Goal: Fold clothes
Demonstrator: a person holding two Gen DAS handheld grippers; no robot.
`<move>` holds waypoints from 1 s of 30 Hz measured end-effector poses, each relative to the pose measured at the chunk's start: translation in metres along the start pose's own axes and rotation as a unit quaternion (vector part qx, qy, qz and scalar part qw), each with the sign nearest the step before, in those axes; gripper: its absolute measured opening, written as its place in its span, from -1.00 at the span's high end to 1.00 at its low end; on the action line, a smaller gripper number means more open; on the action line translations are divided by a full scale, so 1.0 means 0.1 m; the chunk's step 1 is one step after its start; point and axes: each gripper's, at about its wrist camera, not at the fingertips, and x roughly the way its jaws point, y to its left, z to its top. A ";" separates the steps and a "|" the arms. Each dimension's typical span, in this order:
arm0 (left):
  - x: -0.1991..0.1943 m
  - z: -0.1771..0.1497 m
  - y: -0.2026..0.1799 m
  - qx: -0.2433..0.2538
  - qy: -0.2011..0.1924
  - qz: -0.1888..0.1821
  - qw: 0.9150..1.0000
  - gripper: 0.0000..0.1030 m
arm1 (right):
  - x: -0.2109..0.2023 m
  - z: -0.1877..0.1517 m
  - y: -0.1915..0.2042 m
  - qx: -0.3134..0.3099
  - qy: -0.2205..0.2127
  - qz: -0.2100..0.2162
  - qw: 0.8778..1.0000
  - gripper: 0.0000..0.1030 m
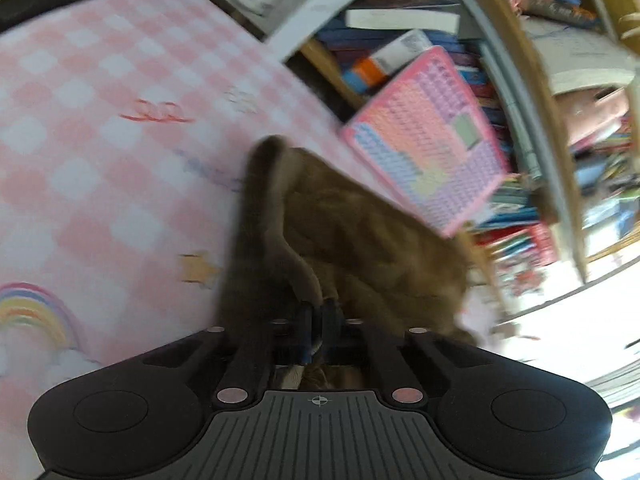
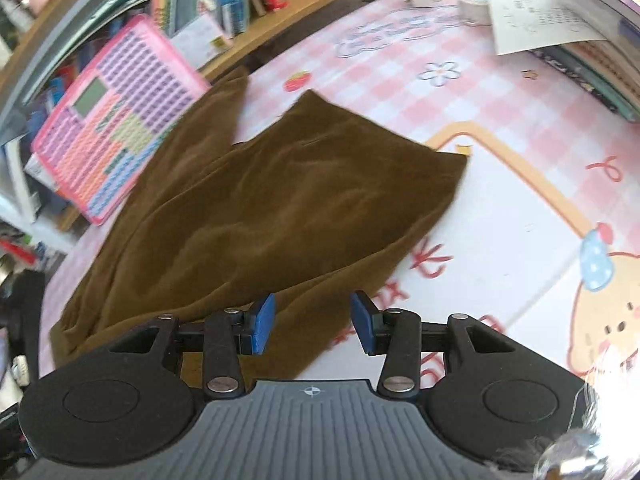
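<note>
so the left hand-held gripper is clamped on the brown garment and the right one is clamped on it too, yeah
Not quite. The left hand-held gripper is clamped on the brown garment, but the right hand-held gripper is not: the right wrist view shows its blue pads spread apart, open above the cloth's near edge on the pink checked table cover.
</note>
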 end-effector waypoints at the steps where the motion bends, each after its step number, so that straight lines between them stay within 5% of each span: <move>1: -0.08 0.02 -0.10 0.003 -0.009 -0.028 1.000 0.96 | 0.01 0.02 -0.03 0.000 -0.001 -0.004 1.000 0.21; 4: -0.20 -0.01 -0.17 0.033 -0.019 -0.014 0.999 0.96 | -0.01 0.07 -0.12 0.003 -0.012 -0.020 1.000 0.21; 9: -0.04 -0.25 0.19 0.031 0.017 0.122 0.992 0.81 | -0.04 0.18 -0.30 0.010 -0.035 -0.059 0.998 0.22; 17: -0.41 -0.38 0.21 -0.020 -0.047 0.120 0.991 0.76 | 0.07 0.47 -0.63 0.015 -0.038 -0.098 0.994 0.27; 19: -0.47 -0.48 0.20 -0.032 -0.052 0.118 0.991 0.67 | 0.11 0.54 -0.66 0.014 -0.038 -0.095 0.995 0.28; 21: -0.54 -0.60 0.19 -0.046 -0.055 0.119 0.990 0.34 | 0.16 0.59 -0.65 0.008 -0.038 -0.093 0.995 0.29; 23: -0.57 -0.70 0.18 -0.052 -0.055 0.119 0.990 0.32 | 0.20 0.63 -0.61 -0.007 -0.037 -0.091 0.995 0.30; 27: -0.59 -0.90 0.16 -0.064 -0.056 0.118 0.989 0.32 | 0.30 0.67 -0.49 -0.063 -0.026 -0.084 0.994 0.86; 30: -0.56 -1.00 0.13 -0.074 -0.053 0.124 0.988 0.29 | 0.25 0.72 -0.40 -0.093 -0.037 -0.060 0.993 0.90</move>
